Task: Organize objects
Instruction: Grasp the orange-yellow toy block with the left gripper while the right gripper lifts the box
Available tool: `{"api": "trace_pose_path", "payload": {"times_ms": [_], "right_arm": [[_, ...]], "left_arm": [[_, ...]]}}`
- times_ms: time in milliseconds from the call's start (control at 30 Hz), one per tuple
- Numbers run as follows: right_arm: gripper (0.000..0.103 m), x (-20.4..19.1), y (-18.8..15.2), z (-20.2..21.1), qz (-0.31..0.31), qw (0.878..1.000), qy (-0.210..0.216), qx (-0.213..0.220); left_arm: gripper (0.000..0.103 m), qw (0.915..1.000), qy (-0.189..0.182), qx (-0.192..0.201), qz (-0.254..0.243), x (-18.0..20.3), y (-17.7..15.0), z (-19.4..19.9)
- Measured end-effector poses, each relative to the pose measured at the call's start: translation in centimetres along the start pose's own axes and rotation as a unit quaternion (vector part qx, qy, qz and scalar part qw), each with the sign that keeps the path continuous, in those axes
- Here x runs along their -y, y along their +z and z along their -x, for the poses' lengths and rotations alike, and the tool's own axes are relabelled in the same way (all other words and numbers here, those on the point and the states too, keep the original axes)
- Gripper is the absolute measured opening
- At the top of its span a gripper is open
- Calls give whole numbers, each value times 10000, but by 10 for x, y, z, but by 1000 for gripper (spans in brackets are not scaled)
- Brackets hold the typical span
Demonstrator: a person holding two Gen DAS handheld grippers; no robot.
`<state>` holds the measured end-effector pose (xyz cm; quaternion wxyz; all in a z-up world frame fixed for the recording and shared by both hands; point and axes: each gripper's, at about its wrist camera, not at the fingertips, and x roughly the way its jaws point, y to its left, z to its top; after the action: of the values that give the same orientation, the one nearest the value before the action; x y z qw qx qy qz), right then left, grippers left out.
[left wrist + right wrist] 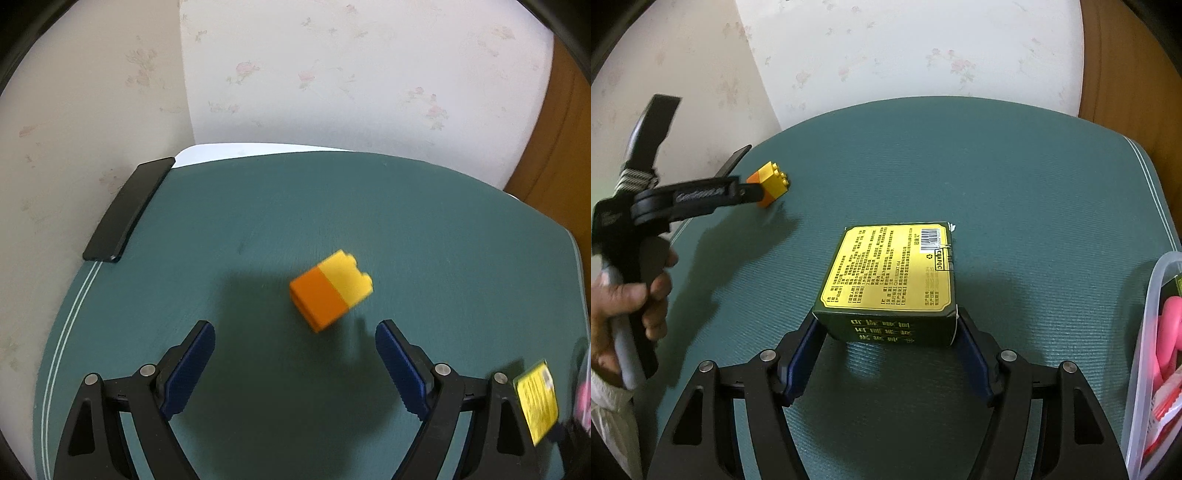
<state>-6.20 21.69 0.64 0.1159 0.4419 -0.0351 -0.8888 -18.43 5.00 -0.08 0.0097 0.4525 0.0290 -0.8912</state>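
Observation:
An orange and yellow toy brick lies on its side on the green mat, just ahead of my left gripper, which is open and empty with the brick beyond its fingertips. In the right wrist view the brick shows at the left, partly behind the left gripper's finger. My right gripper is shut on a dark green box with a yellow label, gripping its near end just above the mat. The box also shows in the left wrist view at the right edge.
A black flat bar lies at the mat's left edge. A clear plastic bin holding pink and red items stands at the right. A floral wall and a wooden panel are behind the table.

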Motion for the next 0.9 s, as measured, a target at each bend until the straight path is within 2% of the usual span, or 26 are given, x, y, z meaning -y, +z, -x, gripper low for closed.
{"api": "trace_pose_path", "payload": {"times_ms": [100, 233, 367, 433, 500, 567, 900], "right_arm": [[70, 1, 0, 0, -14, 10000, 37, 6], [70, 1, 0, -1, 3, 10000, 13, 5], [70, 0, 2, -4, 23, 10000, 14, 3], [70, 0, 1, -4, 33, 10000, 3, 5], [70, -1, 1, -4, 30, 10000, 4, 5], [70, 0, 1, -4, 33, 10000, 0, 6], [70, 0, -1, -4, 20, 10000, 11, 26]], "left_arm": [[85, 10000, 23, 3, 10, 2, 6, -6], [77, 9999, -128, -75, 70, 3, 11, -17], [61, 9996, -223, -155, 64, 6, 9, -26], [57, 9997, -182, -139, -2, 9, 7, -28], [46, 9997, -204, -80, -78, 12, 6, -26], [41, 9996, -245, -57, -113, 13, 6, -26], [39, 9989, -298, 76, -359, 34, -10, -4]]}}
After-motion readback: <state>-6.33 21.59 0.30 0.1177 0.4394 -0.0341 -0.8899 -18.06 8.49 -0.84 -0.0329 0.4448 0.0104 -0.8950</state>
